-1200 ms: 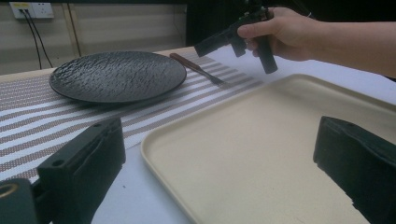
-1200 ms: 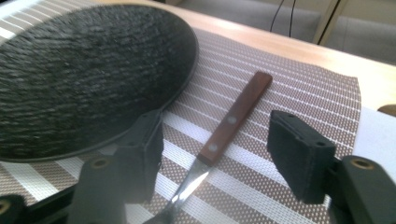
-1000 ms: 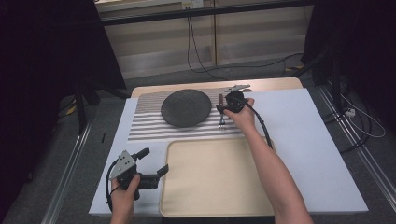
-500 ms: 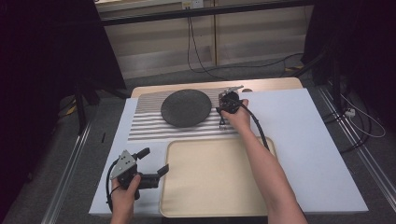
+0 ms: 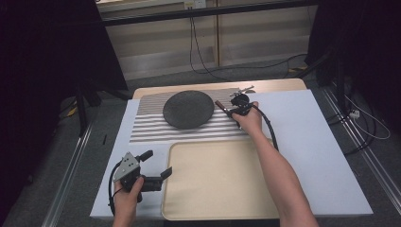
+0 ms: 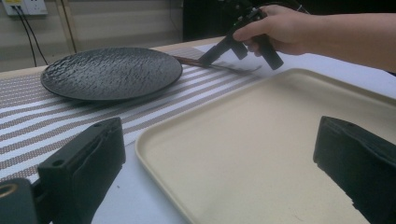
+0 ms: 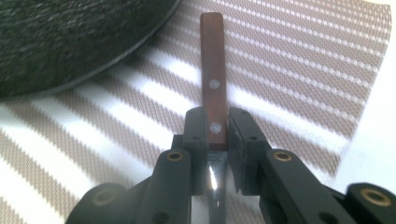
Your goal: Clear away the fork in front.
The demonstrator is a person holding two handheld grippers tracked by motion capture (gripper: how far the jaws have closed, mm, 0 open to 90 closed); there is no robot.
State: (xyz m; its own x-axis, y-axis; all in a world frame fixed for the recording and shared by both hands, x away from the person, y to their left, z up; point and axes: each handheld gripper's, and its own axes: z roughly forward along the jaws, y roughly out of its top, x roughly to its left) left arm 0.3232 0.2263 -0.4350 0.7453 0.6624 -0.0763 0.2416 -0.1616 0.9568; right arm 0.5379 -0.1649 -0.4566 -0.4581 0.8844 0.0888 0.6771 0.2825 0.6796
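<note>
Nearest, at the front left corner of the table (image 5: 326, 156), the left gripper (image 5: 152, 166) is held low by the person's left hand (image 5: 126, 198), and its fingers (image 6: 84, 163) are spread wide with nothing between them. Just ahead of those fingers, a bare beige tray (image 5: 217, 184) is seen, its near rim lying in the gap between them in the left gripper view. Beyond the tray, a striped placemat (image 5: 146, 127) is spread over the table, and a round black plate (image 5: 188, 109) is set on it, ahead and to the left of the left fingers. Farther off, the right gripper (image 5: 226, 108) is held by the right hand (image 5: 248, 118) over the mat's right part. Its fingers (image 7: 198, 128) have just been closing and are now clamped on a knife (image 7: 213, 84) at the lower end of the brown riveted wooden handle, where the metal blade begins. The handle is pointed straight out past the fingertips, close to the plate's rim, which is seen up and to the left of the fingers in the right gripper view. The blade runs back between the fingers toward the hand. Whether the knife is resting on the mat or has been raised clear of it cannot be told.
</note>
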